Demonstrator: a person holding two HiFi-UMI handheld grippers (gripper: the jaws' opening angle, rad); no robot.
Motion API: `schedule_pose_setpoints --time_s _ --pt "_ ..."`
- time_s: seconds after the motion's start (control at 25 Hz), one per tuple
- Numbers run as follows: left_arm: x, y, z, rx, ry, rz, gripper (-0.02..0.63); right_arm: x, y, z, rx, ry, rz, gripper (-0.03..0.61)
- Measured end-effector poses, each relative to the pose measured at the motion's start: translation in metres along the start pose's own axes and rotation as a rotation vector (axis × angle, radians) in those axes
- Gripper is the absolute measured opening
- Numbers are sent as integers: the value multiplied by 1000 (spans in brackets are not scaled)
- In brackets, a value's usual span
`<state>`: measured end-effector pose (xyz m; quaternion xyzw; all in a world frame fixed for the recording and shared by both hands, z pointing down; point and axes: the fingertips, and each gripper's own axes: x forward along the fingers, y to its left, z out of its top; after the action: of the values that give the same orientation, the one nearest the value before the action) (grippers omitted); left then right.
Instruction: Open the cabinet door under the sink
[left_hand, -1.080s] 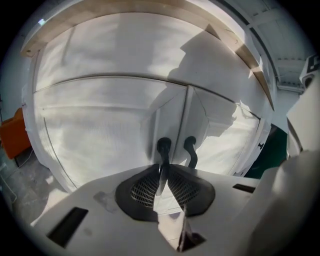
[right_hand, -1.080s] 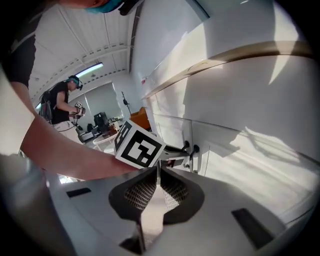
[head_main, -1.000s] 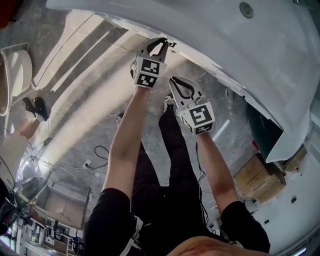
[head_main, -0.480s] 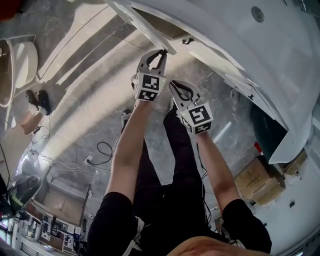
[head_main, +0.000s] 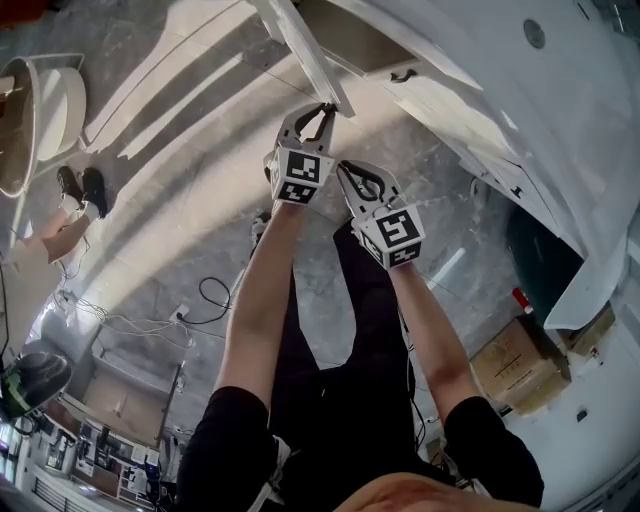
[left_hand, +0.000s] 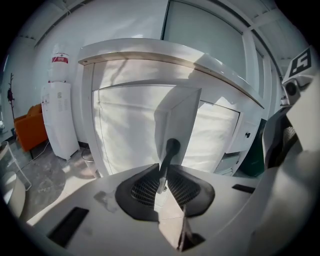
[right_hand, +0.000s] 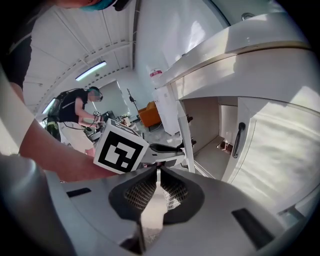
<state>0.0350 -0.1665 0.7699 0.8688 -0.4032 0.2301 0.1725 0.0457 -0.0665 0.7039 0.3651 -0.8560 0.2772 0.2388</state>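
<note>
Where the cabinet door (head_main: 305, 55) stands swung out from under the sink (head_main: 560, 90), its free edge meets the left tool (head_main: 324, 110). The door's black handle (left_hand: 169, 152) sits btwn that tool's pads, which are clamped on it w/ only the handle's thickness keeping them apart. In the left gripper view the door stands edge-on, straight ahead of the tool & rising above it, w/ the white cabinet front behind. Just to the right & nearer the person, the right tool (head_main: 345, 170) hangs beside the left one, clear of the door. Its jaws are together, pads meeting, nothing btwn them. Further right, the second door (right_hand: 270, 150) sits shut, w/ its upright second handle (right_hand: 239, 140) untouched. The open compartment (right_hand: 207, 125) shows btwn the two doors.
</note>
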Motion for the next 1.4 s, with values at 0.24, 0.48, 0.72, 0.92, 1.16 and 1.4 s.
schedule_pose_setpoints --time_s 0.24,0.48,0.72,0.92,1.16,1.4 --pt "-18 12 -10 20 6 -16 52 9 5 -11 13 4 -27 78" --pt "-35 25 -19 49 10 -54 52 14 12 -20 34 6 -81 78" --pt "-55 45 -36 69 16 -94 52 34 40 -17 70 -17 -102 78" --pt "-83 85 -41 75 -1 -87 49 61 71 -13 74 -21 -94 78" --pt "-109 139 -49 67 6 -51 43 87 102 -5 90 -55 -101 78" --pt "-118 166 -48 57 -18 -24 41 105 126 11 71 -98 -109 77"
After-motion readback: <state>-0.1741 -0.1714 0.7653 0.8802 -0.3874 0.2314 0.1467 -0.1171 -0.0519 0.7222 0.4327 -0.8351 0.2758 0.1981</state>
